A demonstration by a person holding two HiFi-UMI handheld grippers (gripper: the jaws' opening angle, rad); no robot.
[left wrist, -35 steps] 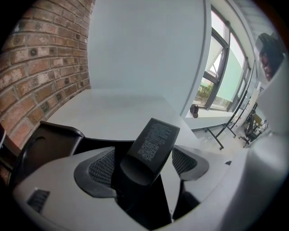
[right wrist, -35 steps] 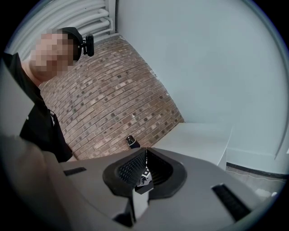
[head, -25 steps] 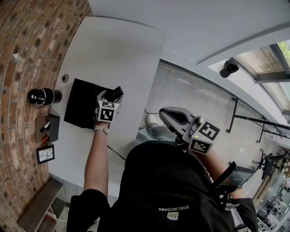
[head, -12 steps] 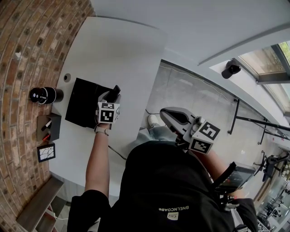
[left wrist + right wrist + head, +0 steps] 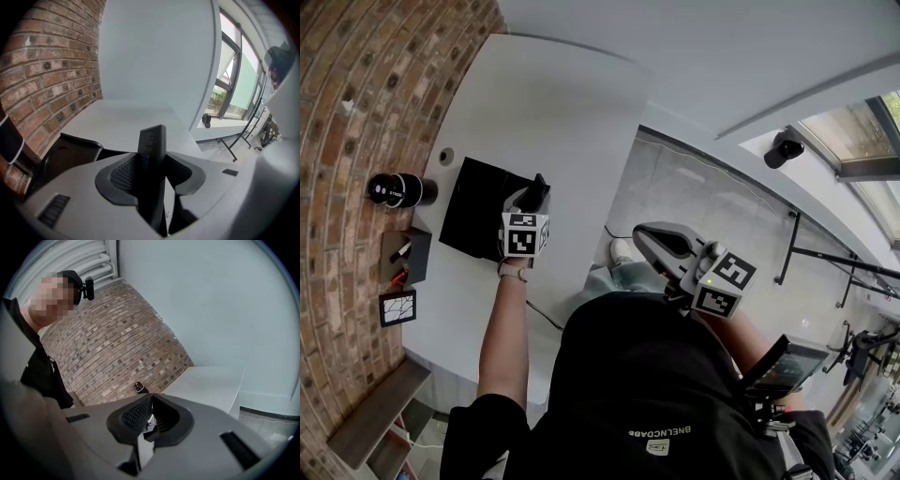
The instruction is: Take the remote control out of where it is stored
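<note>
Head view shows outstretched left arm (image 5: 504, 328), left tool (image 5: 532, 197) closing around remote (image 5: 151, 150).

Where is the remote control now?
The remote control sits between the closing jaws of the left gripper, at the right edge of the black box on the white table, left in the head view.

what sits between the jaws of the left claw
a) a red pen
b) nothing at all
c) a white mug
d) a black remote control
d: in the left gripper view the black remote control stands upright between the jaws of the left claw, which are closing on it.
</note>
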